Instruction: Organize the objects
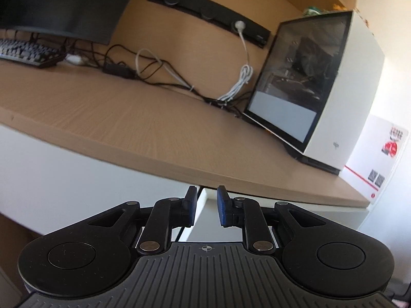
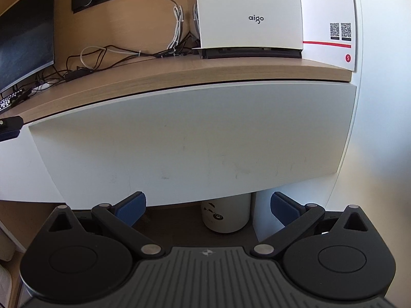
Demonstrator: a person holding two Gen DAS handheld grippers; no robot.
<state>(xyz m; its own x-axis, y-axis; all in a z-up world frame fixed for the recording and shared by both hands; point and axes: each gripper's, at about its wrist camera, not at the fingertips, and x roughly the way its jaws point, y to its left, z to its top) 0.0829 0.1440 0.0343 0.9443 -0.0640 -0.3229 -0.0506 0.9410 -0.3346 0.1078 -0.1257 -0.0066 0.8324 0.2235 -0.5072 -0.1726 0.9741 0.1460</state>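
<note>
My right gripper (image 2: 208, 200) is open wide and empty, held low before the white front panel (image 2: 192, 138) under the wooden desk (image 2: 179, 74). Beyond its fingers, in the dark gap below that panel, stands a white cylindrical container (image 2: 226, 214) with small black marks; the pads do not touch it. My left gripper (image 1: 206, 205) sits just below the desk's front edge (image 1: 205, 177). Its blue pads are nearly together, with only a narrow gap and nothing between them. A black part with a blue pad (image 2: 10, 125) shows at the left edge of the right wrist view.
A white computer case (image 1: 334, 97) with a glass side stands at the desk's right end, with a white and red box (image 2: 331, 18) beside it. Tangled cables (image 1: 167, 77), a black wall socket strip (image 1: 205, 12), a monitor (image 1: 59, 7) and a keyboard (image 1: 23, 51) line the back and left.
</note>
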